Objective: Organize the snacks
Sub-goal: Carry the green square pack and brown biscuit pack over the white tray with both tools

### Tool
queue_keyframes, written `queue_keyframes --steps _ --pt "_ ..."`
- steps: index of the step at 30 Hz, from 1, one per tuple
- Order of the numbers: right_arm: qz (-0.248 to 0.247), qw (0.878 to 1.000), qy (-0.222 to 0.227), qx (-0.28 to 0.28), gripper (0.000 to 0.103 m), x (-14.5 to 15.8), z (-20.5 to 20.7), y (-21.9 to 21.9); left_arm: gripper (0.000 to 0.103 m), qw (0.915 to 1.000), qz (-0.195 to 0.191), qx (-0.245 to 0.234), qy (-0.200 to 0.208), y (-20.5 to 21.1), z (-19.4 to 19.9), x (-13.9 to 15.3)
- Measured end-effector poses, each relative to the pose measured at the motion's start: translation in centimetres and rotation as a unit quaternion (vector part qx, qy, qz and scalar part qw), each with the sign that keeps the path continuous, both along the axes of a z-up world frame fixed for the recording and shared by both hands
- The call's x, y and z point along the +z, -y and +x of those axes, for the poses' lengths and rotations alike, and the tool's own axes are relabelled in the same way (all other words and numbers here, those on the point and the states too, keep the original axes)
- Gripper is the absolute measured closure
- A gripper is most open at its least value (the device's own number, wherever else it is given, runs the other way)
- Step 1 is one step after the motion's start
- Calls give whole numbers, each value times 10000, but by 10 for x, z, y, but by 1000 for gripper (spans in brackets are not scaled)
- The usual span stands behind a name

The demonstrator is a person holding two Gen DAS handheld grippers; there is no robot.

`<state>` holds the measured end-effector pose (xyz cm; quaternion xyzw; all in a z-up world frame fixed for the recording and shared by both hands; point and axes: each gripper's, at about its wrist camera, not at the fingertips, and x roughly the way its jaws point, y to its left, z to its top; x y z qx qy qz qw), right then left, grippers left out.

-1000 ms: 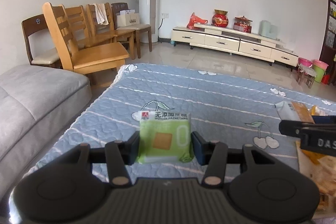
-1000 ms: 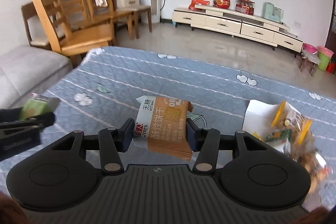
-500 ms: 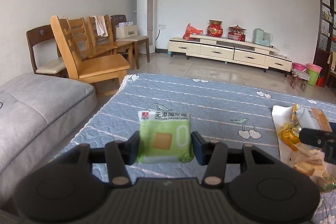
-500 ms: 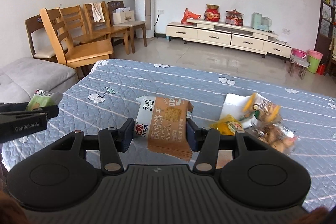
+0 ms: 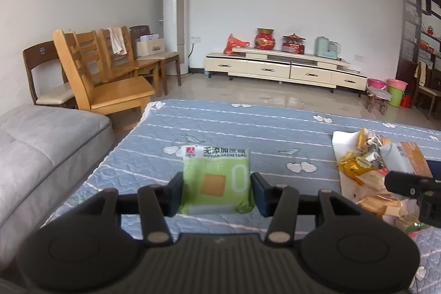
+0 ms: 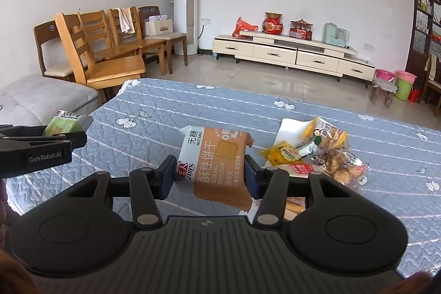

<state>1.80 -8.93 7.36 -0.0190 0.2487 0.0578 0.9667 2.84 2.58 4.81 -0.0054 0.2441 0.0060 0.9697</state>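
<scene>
Nearest to us, the left gripper (image 5: 216, 190) is clenched on a green pack (image 5: 217, 181), pads pressing both its side edges, pack upright w/ label facing the cam, held above the quilt (image 5: 248, 128). Right gripper (image 6: 209, 175) is likewise clamped on a brown pack (image 6: 217, 164), tilted a bit, printed face toward us, also off the quilt.

In the right wrist view we see the left gripper at far left w/ the green pack poking out between its fingers. In the left wrist view the right gripper's fingertip shows at far right, brown pack partly visible behind it.

Just right of the brown pack, on the quilt, lies the snack pile (image 6: 319, 153): a yellow pack (image 6: 285, 154), clear bags of biscuits and other wrappers, resting on a white bag (image 6: 289, 128) laid flat. Contents of the smaller wrappers we can't make out.

Beyond the quilt's far-left corner stand wooden chairs (image 5: 107, 79); left of the quilt is a grey sofa (image 5: 41, 145). Far past the quilt, along the wall, a low white cabinet (image 5: 284, 69) and a tall white AC unit (image 5: 176, 18).
</scene>
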Motion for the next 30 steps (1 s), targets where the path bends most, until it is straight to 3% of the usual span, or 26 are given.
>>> queue_keyframes --steps 30 --pt "21 9980 242 -578 40 0 -32 27 53 9963 84 -854 25 60 -12 0"
